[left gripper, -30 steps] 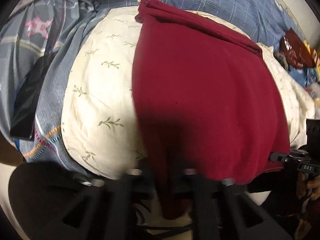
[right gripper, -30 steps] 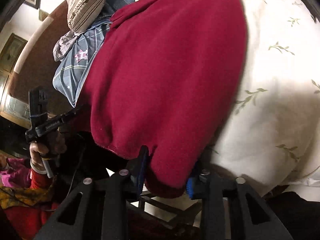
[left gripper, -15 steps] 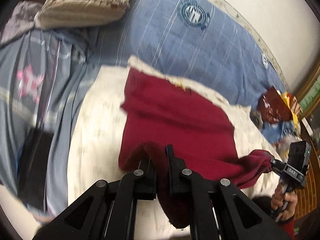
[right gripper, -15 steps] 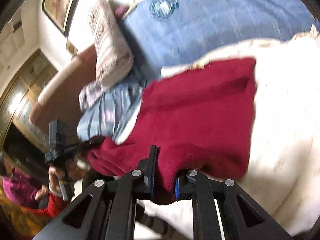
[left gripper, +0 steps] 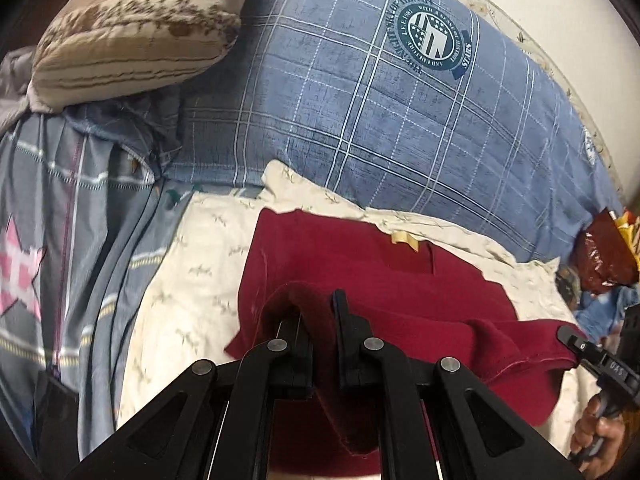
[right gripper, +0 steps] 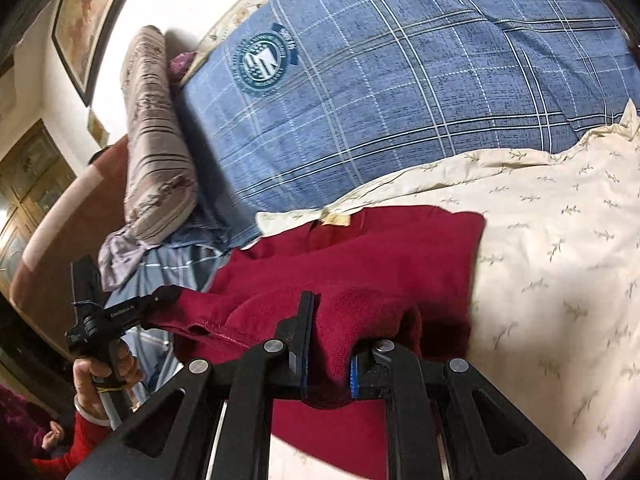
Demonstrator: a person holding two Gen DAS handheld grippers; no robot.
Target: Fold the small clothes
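Observation:
A dark red garment point(left gripper: 372, 276) lies on a cream leaf-print cloth point(left gripper: 192, 280) on the bed. My left gripper point(left gripper: 318, 312) is shut on the garment's near left corner and holds it lifted above the rest. My right gripper point(right gripper: 332, 320) is shut on the near right corner, also lifted. The garment point(right gripper: 384, 252) sags between the two grips, its near edge raised over the flat far part. A cream neck label point(left gripper: 404, 237) shows at its far edge. Each gripper shows in the other's view, the right one point(left gripper: 576, 344) and the left one point(right gripper: 160, 298).
A blue plaid blanket point(left gripper: 380, 112) with a round crest covers the bed behind. A striped beige pillow point(left gripper: 132, 28) lies far left, a grey star-print sheet point(left gripper: 60, 240) at left. Red and coloured clothes point(left gripper: 604, 256) are piled at right. A framed picture point(right gripper: 84, 20) hangs on the wall.
Both grippers have lifted the garment's near edge up and carried it toward the far edge. The garment, flat and spread before, now has its near part raised over the rest.

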